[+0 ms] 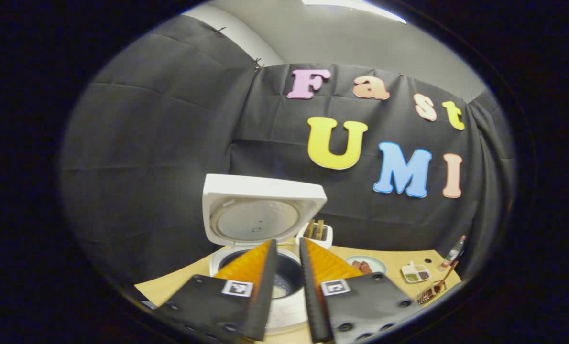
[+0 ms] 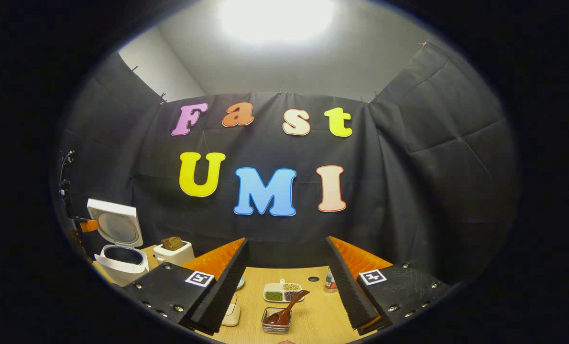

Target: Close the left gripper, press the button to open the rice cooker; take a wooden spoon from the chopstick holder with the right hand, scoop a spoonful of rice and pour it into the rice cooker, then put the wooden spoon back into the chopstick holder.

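The white rice cooker (image 1: 284, 313) stands open, its lid (image 1: 260, 215) upright, and a little white rice lies in the dark pot (image 1: 287, 277). My left gripper (image 1: 288, 240) hovers just in front of and above the pot, its fingers drawn close with a thin slit and nothing between them. The wooden spoon (image 2: 288, 306) leans in the small clear holder (image 2: 276, 326) on the wooden table (image 2: 313, 315). My right gripper (image 2: 287, 241) is open and empty, above and behind the holder. The cooker (image 2: 122, 260) sits far to its left.
A white box with brown slices (image 2: 172, 251) stands beside the cooker. A sectioned dish of grains (image 2: 283, 292) and a small bottle (image 2: 330, 282) lie behind the holder. A plate (image 1: 366, 264) with brown pieces sits mid-table. Black cloth walls surround the table.
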